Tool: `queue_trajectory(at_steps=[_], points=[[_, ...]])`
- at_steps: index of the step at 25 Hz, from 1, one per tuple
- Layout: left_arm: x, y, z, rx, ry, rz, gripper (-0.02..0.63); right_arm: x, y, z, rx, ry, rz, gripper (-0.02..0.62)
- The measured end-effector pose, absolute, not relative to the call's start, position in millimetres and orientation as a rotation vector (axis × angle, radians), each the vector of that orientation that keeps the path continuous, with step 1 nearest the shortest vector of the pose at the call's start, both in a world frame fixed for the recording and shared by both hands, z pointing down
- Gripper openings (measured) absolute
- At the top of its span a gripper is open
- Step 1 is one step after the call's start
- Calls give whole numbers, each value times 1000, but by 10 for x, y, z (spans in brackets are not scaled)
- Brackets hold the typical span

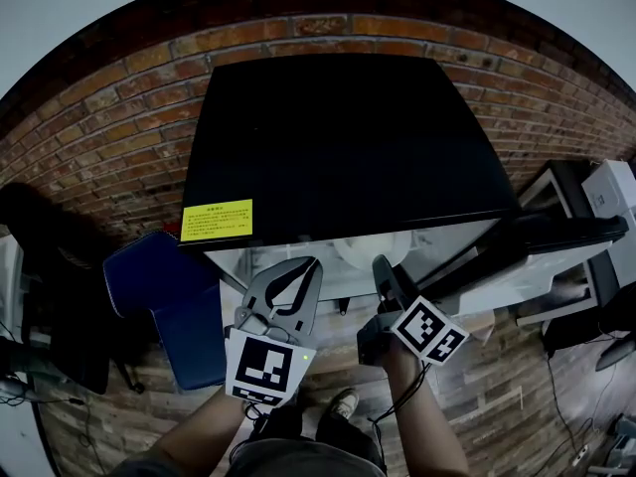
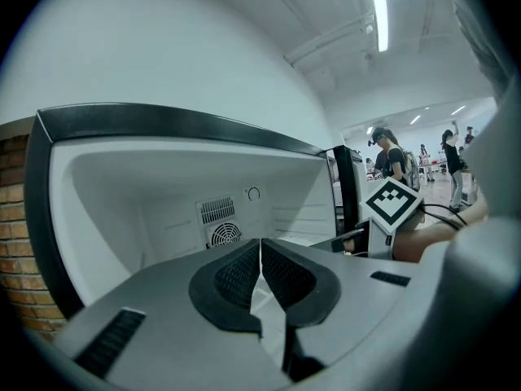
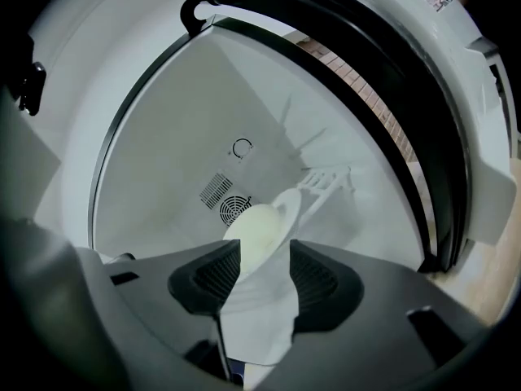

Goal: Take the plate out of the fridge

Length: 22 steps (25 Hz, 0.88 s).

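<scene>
Fridge [image 1: 338, 147]: door [image 1: 561, 232] open to the right. The plate [image 3: 259, 226] sits inside the white compartment, in front of the rear vent [image 3: 234, 210] and just beside a white rack [image 3: 327, 179].

Right gripper [image 3: 264, 255]: jaws apart, with the plate's near rim lined up on the gap. I cannot tell if they touch it.

Left gripper [image 2: 260, 255]: jaws together, nothing between them. It is held at the fridge mouth, close beside the right one.

Risks, as judged:
- A shallow bite on the rim only. The plate looks smooth, so it may pivot and slide out on withdrawal.
- An off-centre closure. One jaw lands first and shoves the plate into the rack.
- The plate edge clips the rack or door frame on the way out.
- The two grippers knock together in the narrow opening.
</scene>
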<state>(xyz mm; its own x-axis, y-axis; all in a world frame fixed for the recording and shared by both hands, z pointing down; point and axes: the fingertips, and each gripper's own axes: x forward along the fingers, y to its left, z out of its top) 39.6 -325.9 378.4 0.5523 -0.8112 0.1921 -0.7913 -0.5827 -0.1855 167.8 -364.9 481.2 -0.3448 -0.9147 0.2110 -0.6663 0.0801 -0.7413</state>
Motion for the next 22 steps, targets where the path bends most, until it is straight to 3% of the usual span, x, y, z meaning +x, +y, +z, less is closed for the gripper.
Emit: queue_trajectory(at_steps=[8,22], points=[[317,-3256,3842,-2714,1416,-408,20,1557,-3695,4818,-1444,1933,-1228,107],[288,-3247,3967,-2731,1385,-434,20,1556,-3663,4840,-1297,1627,-1419,41]])
